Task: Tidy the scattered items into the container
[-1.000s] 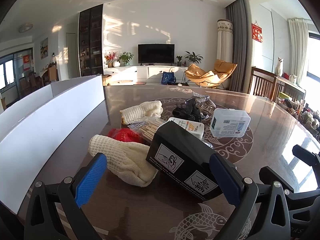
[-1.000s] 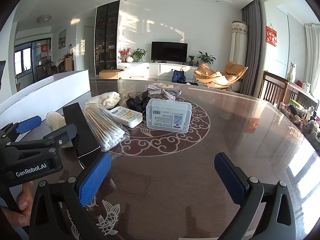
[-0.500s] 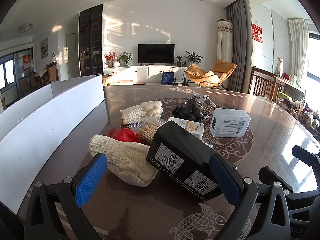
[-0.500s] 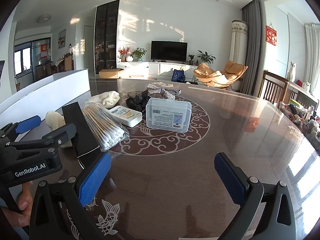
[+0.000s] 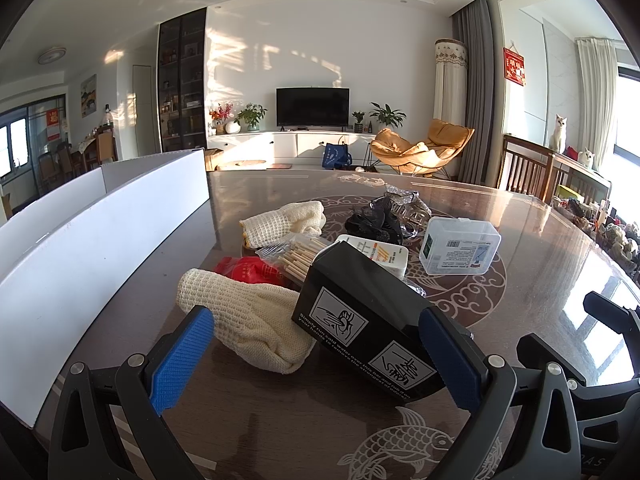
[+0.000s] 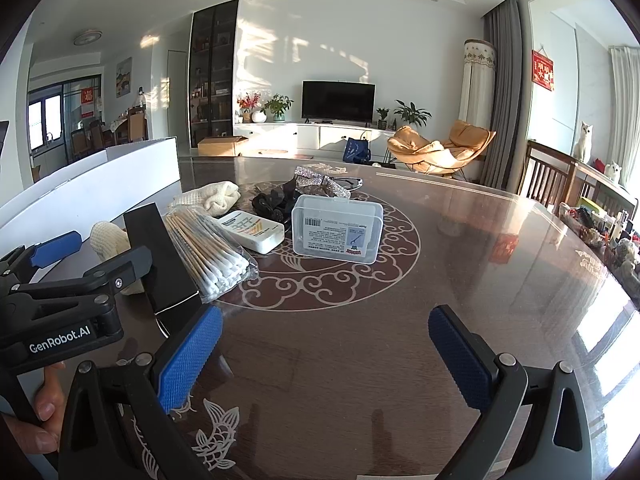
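A dark glossy desk with pale cloud ornaments stands in a sunny living room. Nothing has changed in the last second: both tongs stay where they were, so the tidying has not begun, I think. At the near edge the right tongs hang wide open over bare wood, holding nothing. The left tongs are also spread open, with the black box and a cream knitted glove lying just between and behind the blue pads, not gripped. Further toward the middle lie cotton swabs, a white packet and a clear plastic case. Along the left edge stands the white container, with none of these things in it yet.
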Demonstrator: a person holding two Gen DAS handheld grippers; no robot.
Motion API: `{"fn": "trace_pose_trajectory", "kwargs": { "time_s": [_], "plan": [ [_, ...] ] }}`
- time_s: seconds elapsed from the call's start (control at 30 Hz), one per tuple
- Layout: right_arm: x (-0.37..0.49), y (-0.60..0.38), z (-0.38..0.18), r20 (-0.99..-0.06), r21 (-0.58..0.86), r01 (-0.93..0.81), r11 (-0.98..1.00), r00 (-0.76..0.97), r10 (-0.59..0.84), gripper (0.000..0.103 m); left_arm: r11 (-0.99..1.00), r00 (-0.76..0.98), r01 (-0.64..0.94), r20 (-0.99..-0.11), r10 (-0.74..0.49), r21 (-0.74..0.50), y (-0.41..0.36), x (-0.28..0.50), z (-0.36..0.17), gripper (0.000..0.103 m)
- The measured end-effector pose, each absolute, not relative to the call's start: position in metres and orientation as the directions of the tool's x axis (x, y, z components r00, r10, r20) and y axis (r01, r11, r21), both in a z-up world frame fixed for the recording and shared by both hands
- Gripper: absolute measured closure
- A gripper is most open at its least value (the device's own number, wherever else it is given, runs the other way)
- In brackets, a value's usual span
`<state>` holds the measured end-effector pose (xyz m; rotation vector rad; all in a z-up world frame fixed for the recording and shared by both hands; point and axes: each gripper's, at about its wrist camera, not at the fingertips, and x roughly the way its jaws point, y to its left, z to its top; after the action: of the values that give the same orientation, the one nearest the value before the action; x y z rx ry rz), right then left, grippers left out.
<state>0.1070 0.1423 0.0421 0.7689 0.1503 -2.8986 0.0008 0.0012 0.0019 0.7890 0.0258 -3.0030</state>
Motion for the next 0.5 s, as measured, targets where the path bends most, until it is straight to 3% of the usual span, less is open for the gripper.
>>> {"fn": "trace_pose_trajectory", "kwargs": {
  "time_s": [0.5],
  "plan": [
    [0.1067, 0.1412, 0.0406, -0.502, -0.059, 0.160, -0.985, -0.858, -0.110, 0.001, -0.999, -0.869, 0.039, -0.493, -0.030, -0.007, 0.0027, -0.0007, 0.0000, 0.000]
  ]
}}
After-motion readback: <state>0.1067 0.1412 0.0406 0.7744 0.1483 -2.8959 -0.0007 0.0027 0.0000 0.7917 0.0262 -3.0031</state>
